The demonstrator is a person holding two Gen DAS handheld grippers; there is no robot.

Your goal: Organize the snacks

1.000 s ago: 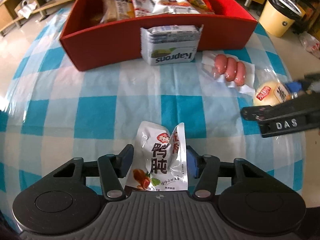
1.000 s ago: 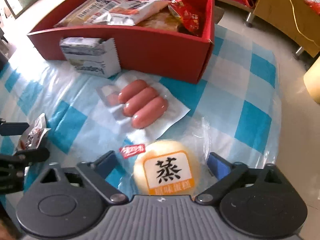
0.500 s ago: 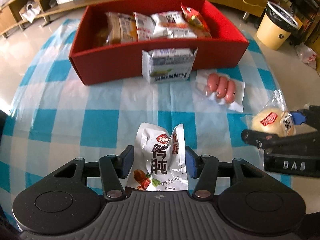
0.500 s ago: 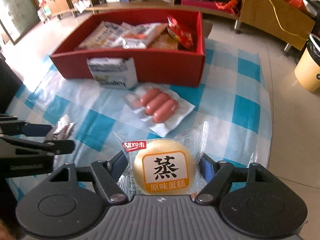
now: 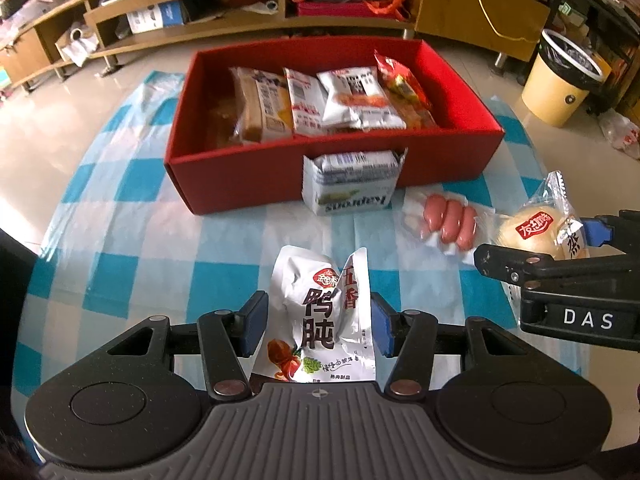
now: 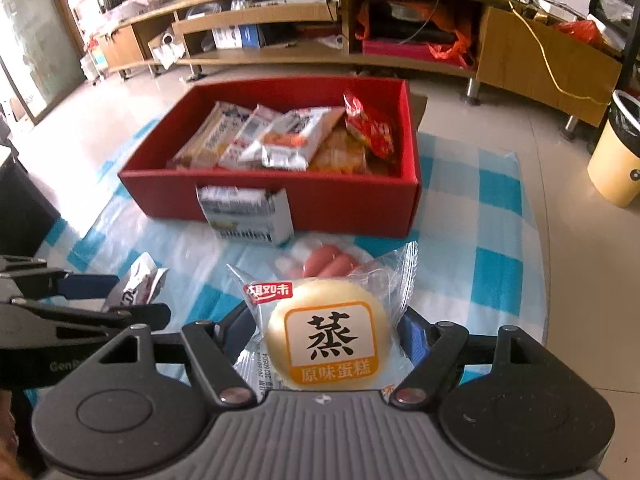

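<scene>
My left gripper (image 5: 318,326) is shut on a silver snack pouch (image 5: 320,316) with black characters, held above the checked cloth. My right gripper (image 6: 330,336) is shut on a round yellow steamed cake (image 6: 330,344) in clear wrap, also lifted off the table. From the left wrist view that cake (image 5: 532,232) and the right gripper (image 5: 560,256) show at the right edge. The red box (image 5: 280,180) holds several snack packets at the back. A white cracker pack (image 5: 352,184) leans on its front wall, and a sausage pack (image 5: 448,222) lies beside it.
The blue-and-white checked cloth (image 5: 160,240) covers the table. A yellow bin (image 5: 560,80) stands on the floor at the right. Wooden shelving (image 6: 280,24) with clutter runs along the back wall. The box's right wall (image 6: 408,160) stands high beside the packets.
The right gripper closed on the steamed cake and lifted it off the cloth. The left gripper rose with the silver pouch. Both views now look from higher over the box.
</scene>
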